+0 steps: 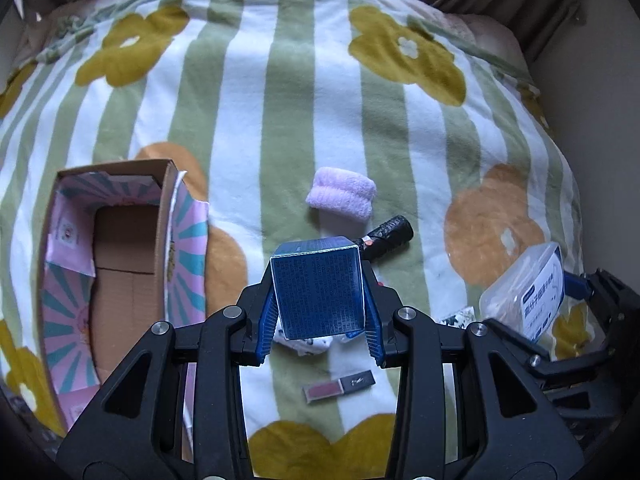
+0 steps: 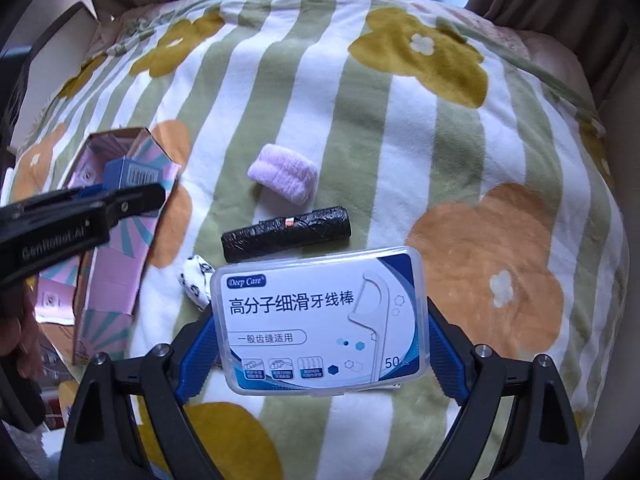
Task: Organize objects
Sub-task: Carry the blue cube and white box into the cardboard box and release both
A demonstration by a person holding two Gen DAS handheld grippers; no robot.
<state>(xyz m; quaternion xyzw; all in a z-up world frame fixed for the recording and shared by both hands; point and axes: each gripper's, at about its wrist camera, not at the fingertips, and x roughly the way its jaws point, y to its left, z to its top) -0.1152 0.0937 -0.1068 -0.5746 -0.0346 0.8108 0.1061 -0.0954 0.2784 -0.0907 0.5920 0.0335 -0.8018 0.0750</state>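
Note:
My left gripper (image 1: 320, 300) is shut on a dark blue printed carton (image 1: 316, 280) and holds it above the bed. To its left lies an open cardboard box (image 1: 166, 200) with pink and teal flaps. My right gripper (image 2: 320, 340) grips a clear plastic case of floss picks (image 2: 320, 320) by its two short sides, its blue pads (image 2: 196, 356) pressing on them. The case also shows at the right edge of the left wrist view, as floss case (image 1: 524, 292). In the right wrist view the blue carton (image 2: 128, 172) hangs over the cardboard box (image 2: 116, 280).
On the green-striped flower blanket (image 1: 280, 100) lie a rolled pink towel (image 1: 342, 194), a black roll of bags (image 1: 390, 234), a white cloth with black spots (image 2: 196, 280) and a lip gloss tube (image 1: 338, 386). Curtains and a wall stand behind the bed.

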